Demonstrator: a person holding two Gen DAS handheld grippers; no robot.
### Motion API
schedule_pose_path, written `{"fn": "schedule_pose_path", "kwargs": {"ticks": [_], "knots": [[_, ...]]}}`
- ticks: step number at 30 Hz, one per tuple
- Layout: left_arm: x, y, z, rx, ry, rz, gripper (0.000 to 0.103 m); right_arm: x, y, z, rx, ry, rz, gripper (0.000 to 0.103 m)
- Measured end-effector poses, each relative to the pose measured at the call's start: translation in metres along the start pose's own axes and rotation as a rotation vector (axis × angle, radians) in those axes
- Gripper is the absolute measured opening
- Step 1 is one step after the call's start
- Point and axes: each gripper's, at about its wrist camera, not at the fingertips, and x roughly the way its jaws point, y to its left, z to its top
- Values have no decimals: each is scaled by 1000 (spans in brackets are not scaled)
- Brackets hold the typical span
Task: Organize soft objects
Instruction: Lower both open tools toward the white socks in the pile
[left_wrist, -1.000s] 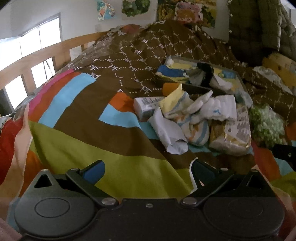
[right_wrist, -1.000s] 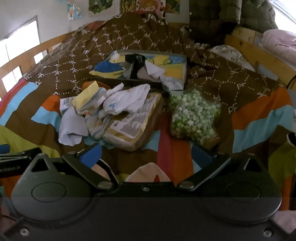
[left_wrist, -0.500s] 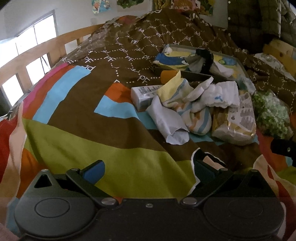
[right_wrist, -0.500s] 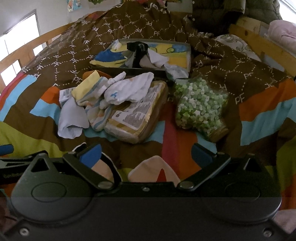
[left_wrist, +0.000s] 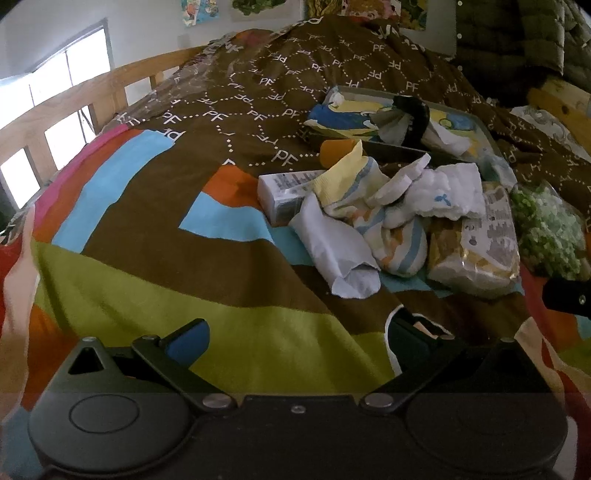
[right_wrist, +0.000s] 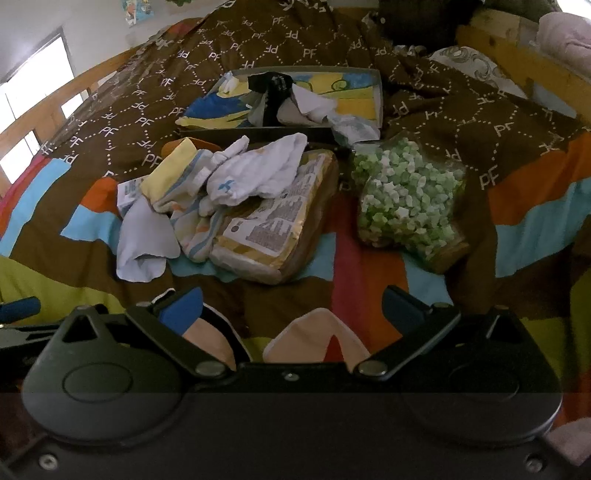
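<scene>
A pile of small socks lies on the colourful bedspread: a white one, a yellow-cuffed one, a striped one and a pale grey one. The pile also shows in the right wrist view. Behind it stands a shallow tray with a cartoon lining that holds a black sock and white socks. My left gripper is open and empty, low over the green band of the bedspread. My right gripper is open and empty, short of the pile.
A gold foil packet lies partly under the socks. A clear bag of green and white bits lies right of it. A white carton and an orange object lie left of the pile. A wooden bed rail runs along the left.
Both grippers have moved forward toward the sock pile, which now looks larger and nearer. Both stay open. Nothing on the bed has moved.
</scene>
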Motion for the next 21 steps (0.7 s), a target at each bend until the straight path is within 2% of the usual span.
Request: {"fn": "schedule_pose_path", "kwargs": {"ticks": [12, 17, 21], "knots": [[23, 0, 19, -44, -43, -40, 102, 18, 0, 19, 7, -15, 12, 103], [31, -4, 35, 16, -59, -86, 102, 26, -7, 32, 25, -35, -2, 103], [39, -7, 43, 84, -67, -127, 102, 28, -11, 46, -18, -105, -13, 103]]}}
